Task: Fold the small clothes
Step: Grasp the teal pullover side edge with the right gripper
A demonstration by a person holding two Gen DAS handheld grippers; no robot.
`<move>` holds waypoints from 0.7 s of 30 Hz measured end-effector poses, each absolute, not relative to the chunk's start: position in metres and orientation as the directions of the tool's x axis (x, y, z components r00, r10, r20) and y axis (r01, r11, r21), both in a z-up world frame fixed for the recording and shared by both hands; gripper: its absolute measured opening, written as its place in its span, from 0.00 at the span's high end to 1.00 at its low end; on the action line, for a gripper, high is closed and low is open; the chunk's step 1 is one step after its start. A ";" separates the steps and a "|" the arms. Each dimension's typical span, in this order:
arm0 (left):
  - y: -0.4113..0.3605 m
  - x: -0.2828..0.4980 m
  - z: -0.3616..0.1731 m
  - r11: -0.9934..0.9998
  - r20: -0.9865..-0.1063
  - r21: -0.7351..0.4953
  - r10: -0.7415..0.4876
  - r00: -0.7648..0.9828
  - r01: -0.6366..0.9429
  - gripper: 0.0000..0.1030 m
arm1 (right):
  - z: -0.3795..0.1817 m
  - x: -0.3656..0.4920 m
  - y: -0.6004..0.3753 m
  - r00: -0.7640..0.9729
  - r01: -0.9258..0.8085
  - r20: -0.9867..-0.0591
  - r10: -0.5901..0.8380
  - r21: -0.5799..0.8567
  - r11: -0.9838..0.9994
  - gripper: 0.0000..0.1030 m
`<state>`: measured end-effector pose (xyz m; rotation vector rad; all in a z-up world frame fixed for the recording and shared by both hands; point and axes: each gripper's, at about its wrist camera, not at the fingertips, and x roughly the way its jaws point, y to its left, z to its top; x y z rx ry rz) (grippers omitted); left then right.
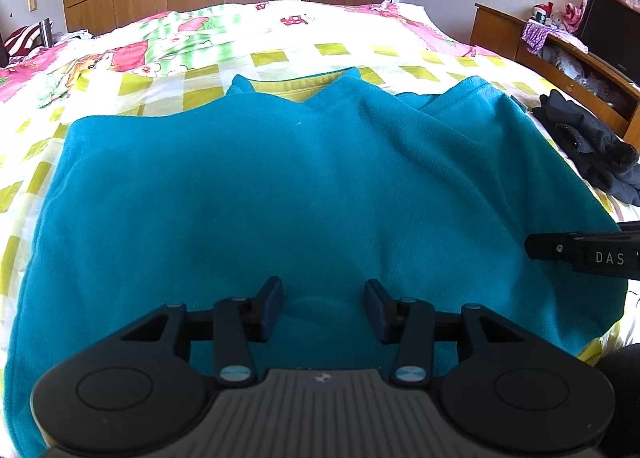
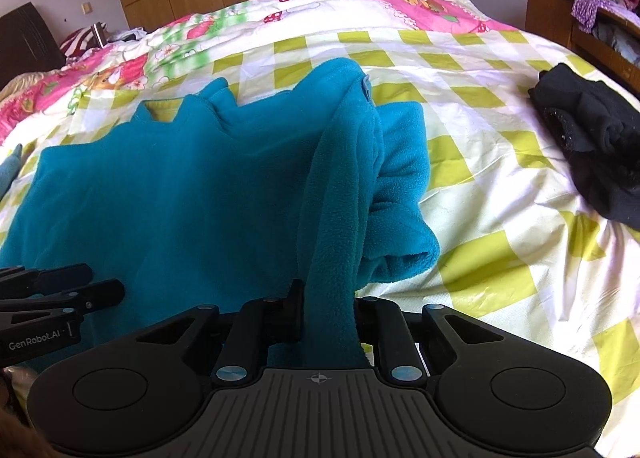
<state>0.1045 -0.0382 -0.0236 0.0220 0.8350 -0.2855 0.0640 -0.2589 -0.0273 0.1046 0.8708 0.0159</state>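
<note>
A teal fleece top [image 1: 300, 186] lies spread on the bed, its collar at the far side. My left gripper [image 1: 323, 304] is open and empty just above the top's near hem. My right gripper [image 2: 326, 306] is shut on a fold of the teal fleece top [image 2: 336, 218], lifting its right side in a ridge toward the camera. The right gripper also shows at the right edge of the left wrist view [image 1: 580, 250]. The left gripper shows at the left edge of the right wrist view [image 2: 60, 290].
The bed [image 2: 500, 194] has a yellow-checked and pink floral cover. A black garment [image 2: 592, 146] lies on it to the right, also in the left wrist view [image 1: 592, 146]. A wooden headboard shelf [image 1: 560, 58] stands at the right. Wardrobes and a door are behind.
</note>
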 end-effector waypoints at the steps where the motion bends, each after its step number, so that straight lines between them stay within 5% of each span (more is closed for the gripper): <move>1: -0.037 0.104 -0.024 0.961 -0.733 -0.097 -0.244 0.635 0.258 0.44 | -0.027 0.064 -0.256 0.644 0.025 -0.764 0.046 0.080 0.996 0.85; 21: 0.006 0.093 -0.019 0.966 -0.686 -0.135 -0.253 0.682 0.222 0.43 | 0.004 0.067 -0.226 0.650 0.002 -0.759 -0.036 -0.045 0.999 0.86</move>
